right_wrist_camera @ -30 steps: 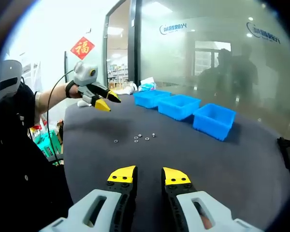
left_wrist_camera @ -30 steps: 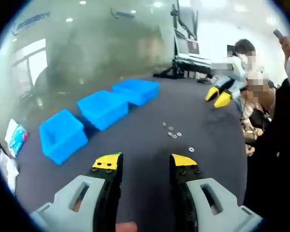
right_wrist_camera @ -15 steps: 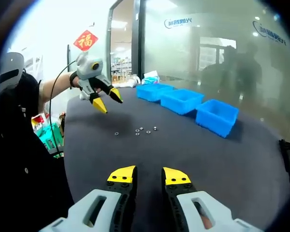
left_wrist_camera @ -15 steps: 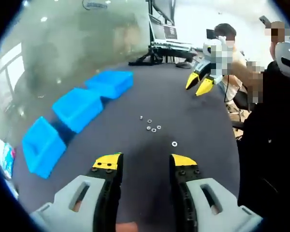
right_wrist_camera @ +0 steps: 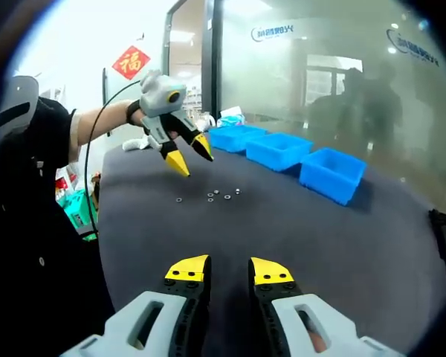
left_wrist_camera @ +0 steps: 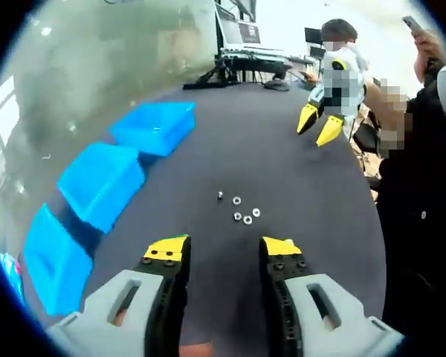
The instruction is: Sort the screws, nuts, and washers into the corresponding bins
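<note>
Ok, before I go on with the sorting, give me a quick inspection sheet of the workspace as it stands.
Surface: dark table, mostly bare.
Job's things: small hardware cluster loose near the table's middle, also seen in the right gripper view; pieces too small to tell screws, nuts and washers apart. Three blue bins in a row along one edge; contents not readable.
Clutter: colourful packets beyond the bins.
Grippers: left gripper open, empty, hanging above the cluster; right gripper open, empty, away from the hardware.
Cables: black cable running from the left gripper along the person's arm.
Surroundings: glass wall, red wall decoration, laptop on stand.
</note>
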Available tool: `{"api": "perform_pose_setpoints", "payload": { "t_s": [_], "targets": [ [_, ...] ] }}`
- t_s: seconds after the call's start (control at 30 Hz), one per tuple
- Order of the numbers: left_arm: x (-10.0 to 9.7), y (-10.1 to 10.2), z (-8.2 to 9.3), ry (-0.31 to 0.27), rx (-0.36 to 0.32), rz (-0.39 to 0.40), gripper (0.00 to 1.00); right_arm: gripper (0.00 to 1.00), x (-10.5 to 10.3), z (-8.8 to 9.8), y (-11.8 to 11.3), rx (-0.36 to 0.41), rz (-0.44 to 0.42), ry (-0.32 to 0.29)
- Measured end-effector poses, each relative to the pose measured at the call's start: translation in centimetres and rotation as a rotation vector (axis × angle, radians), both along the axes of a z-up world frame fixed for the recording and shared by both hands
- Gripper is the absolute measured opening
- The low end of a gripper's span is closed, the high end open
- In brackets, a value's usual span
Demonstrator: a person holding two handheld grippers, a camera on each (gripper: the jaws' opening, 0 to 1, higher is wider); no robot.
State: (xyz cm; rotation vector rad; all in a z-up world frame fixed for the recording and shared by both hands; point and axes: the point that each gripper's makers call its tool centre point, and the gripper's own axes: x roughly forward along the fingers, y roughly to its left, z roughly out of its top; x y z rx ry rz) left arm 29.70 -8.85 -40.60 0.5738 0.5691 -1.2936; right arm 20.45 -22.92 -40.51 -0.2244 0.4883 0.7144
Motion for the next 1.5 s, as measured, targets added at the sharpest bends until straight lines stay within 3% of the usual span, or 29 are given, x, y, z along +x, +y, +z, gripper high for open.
{"api": "perform_pose_setpoints", "payload": {
  "t_s": [0.23,0.6,0.8,1.33,1.5],
  "targets": [
    [1.8,-2.5,-0.9,0.010,0.026,-0.020,0.33,0.17,0.2,-0.2,-0.3,0.012,-0.011,-0.002],
    [2.5,-4.3,-2.1,0.022,0.068,-0.064,0.32,0.17,0.2,-0.5,-0.9,0.018,-0.017,0.004],
    [3.2,-4.9,-2.5,0.032,0.077,-0.058,0.24,0.17,0.2,-0.7,-1.3,0.021,-0.025,0.006],
    [2.4,-5.7,-3.2,0.065,0.089,-0.064,0.06,0.17,0.0,-0.9,-1.9,0.033,-0.041,0.006],
    [2.2,-5.6,-3.3,0.071,0.088,-0.056,0.06,0.17,0.0,-0.7,-1.9,0.035,-0.043,0.002]
  ]
}}
